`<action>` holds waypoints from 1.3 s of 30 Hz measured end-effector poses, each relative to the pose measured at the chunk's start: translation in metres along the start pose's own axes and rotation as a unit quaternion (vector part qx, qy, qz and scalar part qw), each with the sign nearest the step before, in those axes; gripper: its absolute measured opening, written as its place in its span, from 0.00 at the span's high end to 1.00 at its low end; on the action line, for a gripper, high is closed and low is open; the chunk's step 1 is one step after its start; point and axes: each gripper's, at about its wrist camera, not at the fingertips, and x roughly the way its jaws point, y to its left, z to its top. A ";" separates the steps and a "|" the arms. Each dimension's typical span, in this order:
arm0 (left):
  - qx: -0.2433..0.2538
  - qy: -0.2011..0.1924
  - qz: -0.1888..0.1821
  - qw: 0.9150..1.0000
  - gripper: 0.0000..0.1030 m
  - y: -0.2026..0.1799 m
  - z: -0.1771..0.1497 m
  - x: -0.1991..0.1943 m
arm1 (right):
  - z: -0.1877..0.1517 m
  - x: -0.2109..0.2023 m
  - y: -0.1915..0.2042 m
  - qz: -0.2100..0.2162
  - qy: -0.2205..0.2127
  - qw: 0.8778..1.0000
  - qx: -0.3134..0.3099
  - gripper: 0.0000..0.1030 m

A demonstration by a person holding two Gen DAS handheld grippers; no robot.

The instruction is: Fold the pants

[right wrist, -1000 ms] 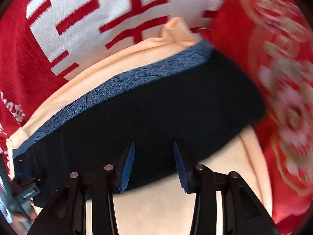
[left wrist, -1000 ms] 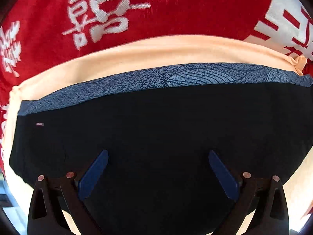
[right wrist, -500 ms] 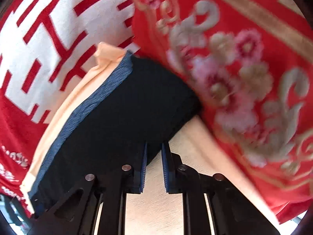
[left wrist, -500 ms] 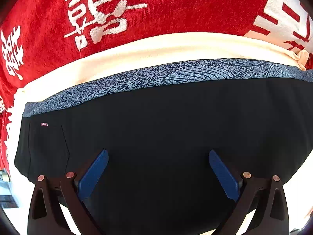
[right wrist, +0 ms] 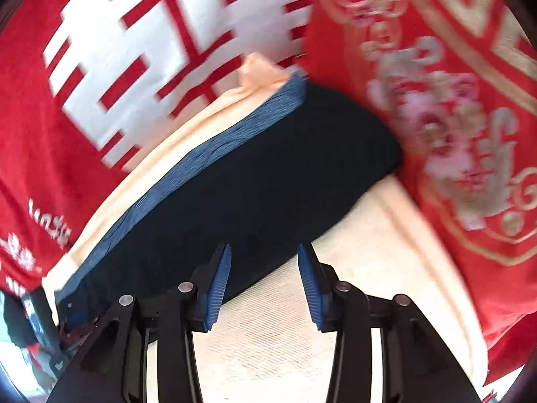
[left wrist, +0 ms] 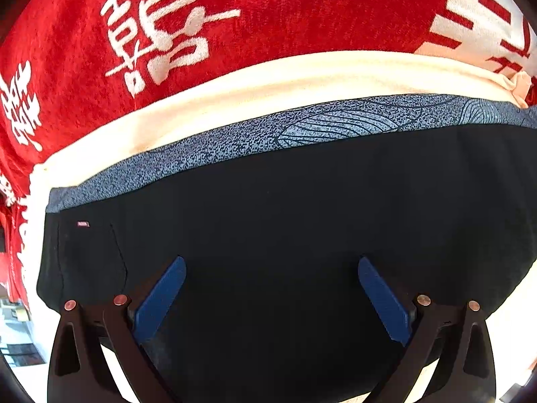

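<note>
While the pants (left wrist: 285,235) lie folded mid-frame on cream cloth (left wrist: 268,80), the left gripper (left wrist: 272,288) hovers wide open, empty; the right gripper (right wrist: 263,282) is opening at their lower edge, gripping nothing.

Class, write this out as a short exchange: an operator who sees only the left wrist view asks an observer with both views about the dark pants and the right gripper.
Operator: Is the right gripper holding the pants?
Observer: No. The right gripper is opening, with nothing pinched.
Operator: Where is it?
Observer: Over the near edge of the black pants, above the cream cloth.
Operator: What lies right of the pants?
Observer: A red floral cloth.
</note>
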 end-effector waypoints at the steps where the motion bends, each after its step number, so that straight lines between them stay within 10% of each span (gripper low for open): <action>1: 0.004 -0.001 0.003 1.000 0.00 -0.002 0.000 -0.001 | -0.002 0.003 0.005 0.009 0.006 1.000 -0.003 0.56; 10: 0.010 -0.001 0.015 1.000 0.00 -0.016 -0.002 -0.012 | -0.017 0.046 0.009 0.020 0.072 0.997 0.000 0.49; 27: 0.019 -0.003 0.019 1.000 0.00 -0.017 0.000 -0.010 | -0.021 0.054 0.023 0.023 0.063 0.997 -0.022 0.24; 39: 0.027 0.004 0.030 0.999 0.00 -0.024 0.001 -0.016 | -0.014 0.043 0.000 0.119 0.055 0.990 0.048 0.23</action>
